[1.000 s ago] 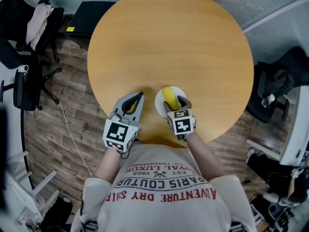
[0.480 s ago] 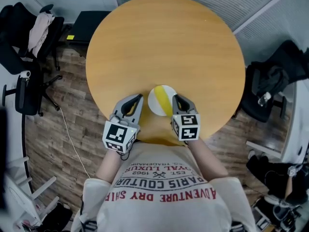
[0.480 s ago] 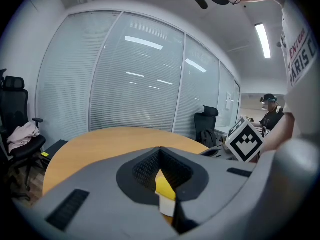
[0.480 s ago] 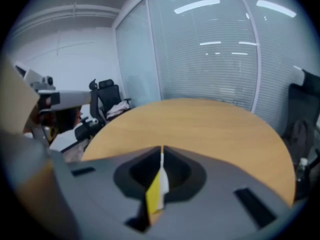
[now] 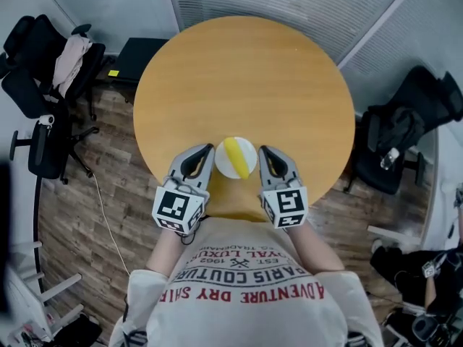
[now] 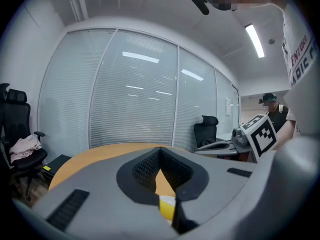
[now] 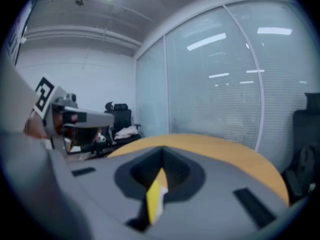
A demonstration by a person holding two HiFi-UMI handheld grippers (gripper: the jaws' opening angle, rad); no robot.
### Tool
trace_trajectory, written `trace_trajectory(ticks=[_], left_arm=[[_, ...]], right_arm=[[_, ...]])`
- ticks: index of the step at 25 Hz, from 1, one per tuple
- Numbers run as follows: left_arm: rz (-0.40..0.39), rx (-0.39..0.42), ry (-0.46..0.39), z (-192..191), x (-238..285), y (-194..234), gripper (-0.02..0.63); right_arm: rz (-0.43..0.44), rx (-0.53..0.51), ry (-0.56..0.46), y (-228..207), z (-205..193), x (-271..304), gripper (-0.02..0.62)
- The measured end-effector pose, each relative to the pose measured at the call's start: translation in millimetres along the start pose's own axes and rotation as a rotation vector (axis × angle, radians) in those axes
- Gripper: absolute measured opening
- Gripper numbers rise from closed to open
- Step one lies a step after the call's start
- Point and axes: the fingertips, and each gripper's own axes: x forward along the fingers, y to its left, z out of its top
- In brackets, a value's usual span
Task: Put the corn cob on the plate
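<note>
A yellow corn cob [image 5: 235, 153] lies on a small white plate [image 5: 223, 167] near the front edge of the round wooden table [image 5: 246, 78]. My left gripper [image 5: 208, 148] hangs just left of the plate, jaws shut and empty. My right gripper [image 5: 263, 150] hangs just right of it, also shut with nothing held. Both are above the table and touch neither plate nor cob. In the left gripper view the closed tips [image 6: 160, 149] meet, and a bit of the cob [image 6: 167, 207] shows through the gap behind them. The right gripper view shows the same closed tips [image 7: 161, 149].
Black office chairs stand on the floor to the left [image 5: 43, 56] and right [image 5: 401, 129] of the table. A dark flat case [image 5: 141, 53] lies on the floor at the back left. Glass walls with blinds ring the room. The person's torso is close to the near table edge.
The right gripper, open over the cob on the plate a second ago, has drawn back to the plate's right and closed empty. Both grippers rose. The cob stays on the plate.
</note>
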Motion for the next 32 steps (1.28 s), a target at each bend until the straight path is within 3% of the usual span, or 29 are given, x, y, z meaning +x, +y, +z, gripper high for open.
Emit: trace_trajectory(ticks=[7, 16, 32], left_arm=[[0.024, 0.027, -0.057, 21.8, -7.4, -10.4, 0.032], [0.003, 0.063, -0.128, 45.3, -16.0, -21.8, 0.032], [0.018, 0.071, -0.119, 45.3, -19.3, -18.4, 0.032]], right_arm=[[0.035, 0.026, -0.140, -7.9, 36.5, -32.3, 0.028], [0.042, 0.068, -0.209, -7.9, 65.3, -50.2, 0.028], [0.039, 0.039, -0.217, -0.9, 65.3, -49.5, 0.028]])
